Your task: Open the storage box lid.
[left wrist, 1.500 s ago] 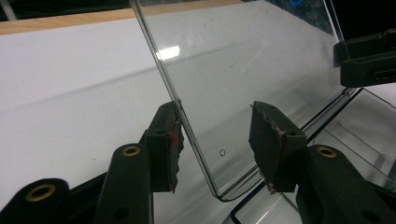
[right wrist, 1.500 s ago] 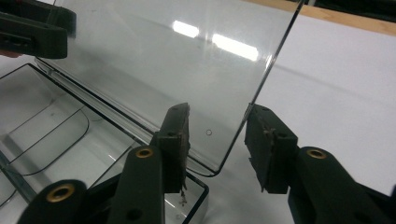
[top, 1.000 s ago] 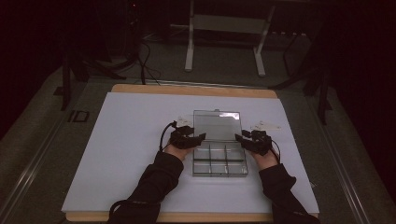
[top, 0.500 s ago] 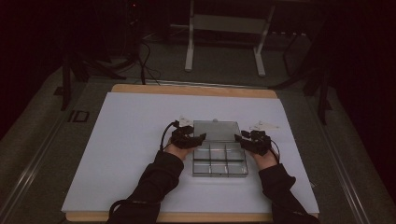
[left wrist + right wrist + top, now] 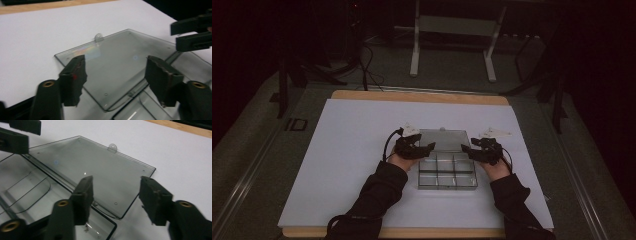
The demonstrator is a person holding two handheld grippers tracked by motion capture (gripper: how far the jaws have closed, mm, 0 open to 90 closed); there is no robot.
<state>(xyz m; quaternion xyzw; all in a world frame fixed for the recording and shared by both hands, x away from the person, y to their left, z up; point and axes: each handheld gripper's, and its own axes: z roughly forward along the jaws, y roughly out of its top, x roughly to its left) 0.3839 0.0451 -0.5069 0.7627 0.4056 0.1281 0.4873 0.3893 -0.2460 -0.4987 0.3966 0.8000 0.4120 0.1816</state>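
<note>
So both grippers are spread wide with nothing between the jaws. The left gripper [image 5: 416,145] sits at the left edge of the clear plastic organizer box [image 5: 447,171], and the right gripper [image 5: 479,150] sits at its right edge, both about level with the hinge line. In the left gripper view, the jaws hover over the near corner of the clear lid [image 5: 117,62], which is swung back and lies flat, or close to it, on the white sheet [image 5: 32,40]. The right gripper view has the same deal from the other side: jaws apart above the lid's corner, not pinching it as far as the picture tells.

The box sits a bit right of center on the table [image 5: 419,96], toward the person's side, with its open compartments showing in a grid of 3 across. A small tab [image 5: 112,147] sticks out from the lid's far edge. 2 small pale bits lie on the sheet near the box's far corners, too small to identify. Dark sleeves come in from the bottom.
</note>
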